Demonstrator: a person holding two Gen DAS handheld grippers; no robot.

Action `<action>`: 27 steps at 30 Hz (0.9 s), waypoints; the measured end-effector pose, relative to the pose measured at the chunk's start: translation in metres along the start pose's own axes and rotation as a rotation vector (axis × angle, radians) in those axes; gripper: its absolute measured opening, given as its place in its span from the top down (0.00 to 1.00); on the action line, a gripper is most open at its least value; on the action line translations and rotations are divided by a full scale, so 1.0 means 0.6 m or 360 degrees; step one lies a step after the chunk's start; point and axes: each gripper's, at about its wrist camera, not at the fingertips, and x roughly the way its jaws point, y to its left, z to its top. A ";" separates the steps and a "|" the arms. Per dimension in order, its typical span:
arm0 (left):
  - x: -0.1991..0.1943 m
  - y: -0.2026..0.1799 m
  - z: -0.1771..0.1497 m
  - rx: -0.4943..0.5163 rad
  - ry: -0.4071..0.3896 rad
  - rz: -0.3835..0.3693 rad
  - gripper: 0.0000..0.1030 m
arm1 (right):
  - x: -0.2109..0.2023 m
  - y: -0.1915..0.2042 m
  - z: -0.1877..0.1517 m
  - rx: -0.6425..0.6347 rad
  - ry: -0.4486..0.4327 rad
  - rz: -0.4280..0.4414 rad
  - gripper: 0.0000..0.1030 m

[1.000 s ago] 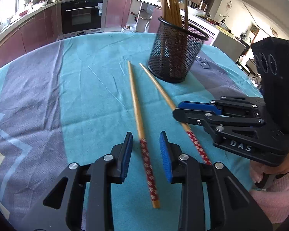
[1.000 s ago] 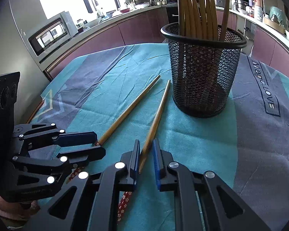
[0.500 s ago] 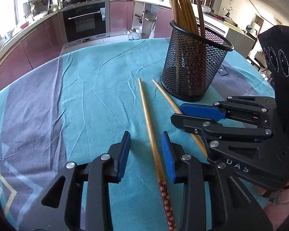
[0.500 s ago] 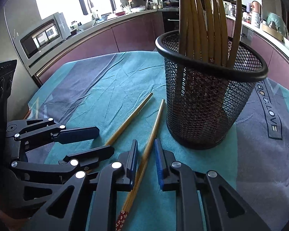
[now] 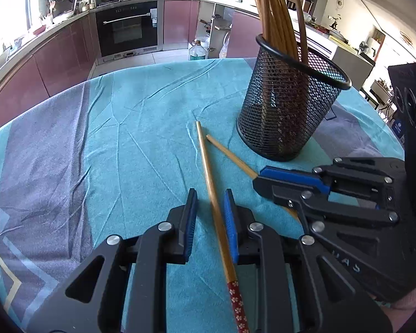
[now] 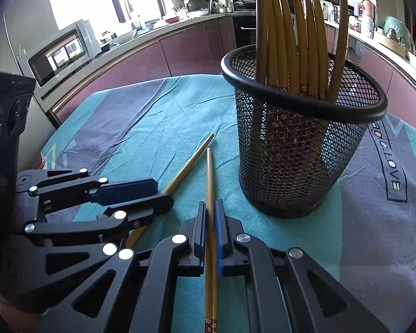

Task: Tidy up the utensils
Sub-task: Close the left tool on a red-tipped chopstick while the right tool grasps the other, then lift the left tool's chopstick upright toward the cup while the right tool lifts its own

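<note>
Jaws: right gripper (image 6: pixel 210 222) clamps chopstick (image 6: pixel 210 183) | holder (image 6: pixel 299 166) just beside (touching? unclear)

Right gripper (image 6: pixel 210 216): jaws closed from a loose straddle onto the right-hand bamboo chopstick with red flowered end (image 6: pixel 209 194).
Left gripper (image 5: pixel 210 205): jaws narrowed around the left-hand bamboo chopstick (image 5: pixel 208 172); gap remains.
</note>
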 end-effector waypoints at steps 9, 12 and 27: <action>0.009 -0.002 0.010 -0.0031 -0.0004 0.0013 0.91 | -0.013 -0.003 -0.002 0.0007 -0.0024 0.0029 0.95; 0.008 -0.002 0.008 -0.0054 -0.0006 0.0005 0.92 | -0.022 -0.005 -0.005 0.0009 -0.0038 0.0044 0.95; -0.046 0.009 -0.012 -0.0112 -0.0095 -0.0062 0.93 | -0.095 -0.020 -0.023 0.0074 -0.0158 0.0182 0.95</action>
